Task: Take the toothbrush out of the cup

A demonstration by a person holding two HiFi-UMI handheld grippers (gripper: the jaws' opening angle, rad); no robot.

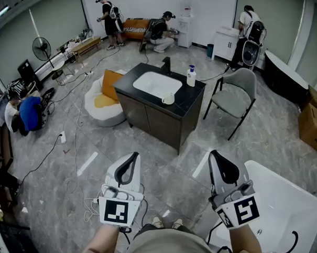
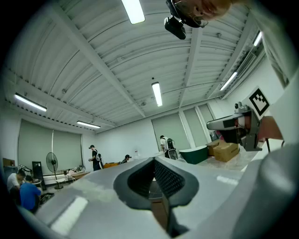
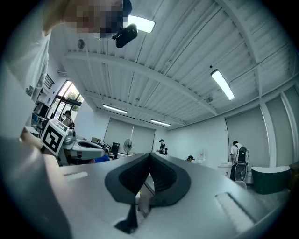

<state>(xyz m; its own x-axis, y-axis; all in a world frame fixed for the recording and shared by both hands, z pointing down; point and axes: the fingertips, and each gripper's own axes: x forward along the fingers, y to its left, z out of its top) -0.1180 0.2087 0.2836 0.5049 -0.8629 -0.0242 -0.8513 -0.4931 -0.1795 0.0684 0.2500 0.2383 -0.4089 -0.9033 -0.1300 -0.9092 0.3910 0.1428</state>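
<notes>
A white cup (image 1: 168, 99) stands on the black vanity counter (image 1: 190, 100), at the front right of the white sink (image 1: 150, 84). It is too small in the head view to make out a toothbrush in it. Both grippers are held level over the floor, well short of the vanity. My left gripper (image 1: 132, 156) has its jaws together with nothing between them, and its tip (image 2: 153, 159) shows closed in the left gripper view. On the other side, my right gripper (image 1: 214, 154) is shut and empty too, with the pads (image 3: 149, 155) meeting at the tip.
A soap bottle (image 1: 191, 76) and a black faucet (image 1: 167, 64) stand on the counter. A grey chair (image 1: 235, 96) is right of the vanity, a white bathtub (image 1: 288, 207) at lower right, a white and orange cushion (image 1: 102, 99) to the left. Cables lie on the floor; people work at the back.
</notes>
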